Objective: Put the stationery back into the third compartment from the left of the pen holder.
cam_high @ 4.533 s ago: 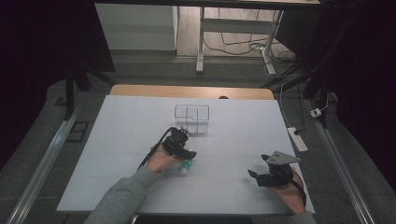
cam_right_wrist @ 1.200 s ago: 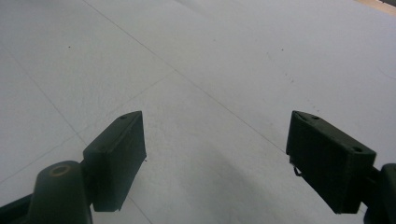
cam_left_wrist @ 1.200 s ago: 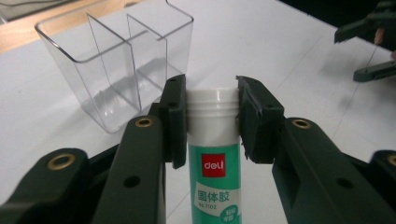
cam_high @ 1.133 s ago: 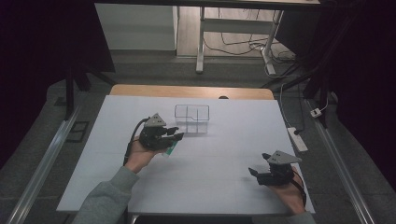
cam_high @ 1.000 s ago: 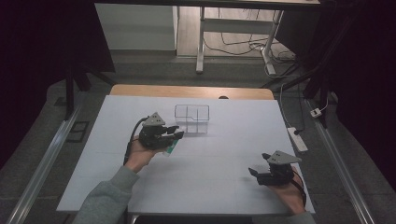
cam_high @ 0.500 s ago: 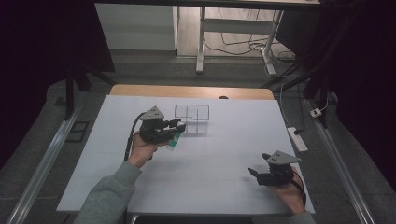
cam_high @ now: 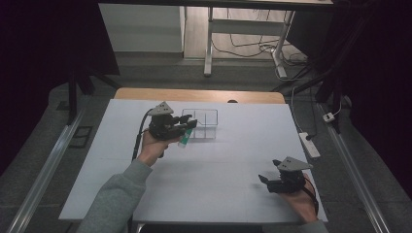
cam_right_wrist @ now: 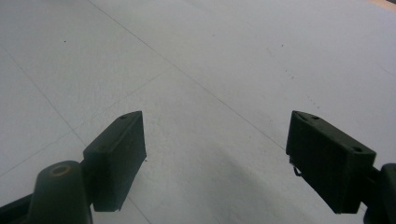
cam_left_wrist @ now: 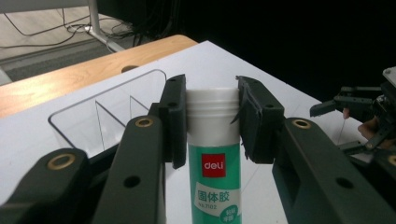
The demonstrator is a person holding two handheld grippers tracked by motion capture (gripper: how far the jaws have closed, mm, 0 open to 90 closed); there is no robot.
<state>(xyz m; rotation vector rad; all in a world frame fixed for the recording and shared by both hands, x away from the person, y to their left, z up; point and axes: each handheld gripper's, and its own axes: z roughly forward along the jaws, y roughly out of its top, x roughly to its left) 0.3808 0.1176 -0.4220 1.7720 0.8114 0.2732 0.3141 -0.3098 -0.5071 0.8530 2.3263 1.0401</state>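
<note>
One glue stick in my left gripper, heading for the clear organiser.

My left gripper (cam_left_wrist: pixel 211 121) is clamped on the white cap of the glue stick (cam_left_wrist: pixel 214 172), which hangs upright with its green body below the pads, raised off the worktop (cam_high: pixel 204 170) just on the near-left side of the clear organiser (cam_high: pixel 201 124). To do this well, I judge I should carry it over the organiser's near wall with the bottom end clear of the rim, centre it above one compartment rather than a divider, lower it straight, and only then let go. The thin dividers (cam_left_wrist: pixel 114 119) inside the organiser are the main thing in the way. My right gripper (cam_right_wrist: pixel 215 163) rests with jaws spread and nothing between them, well apart from the organiser, at the near-right of the worktop.
</note>
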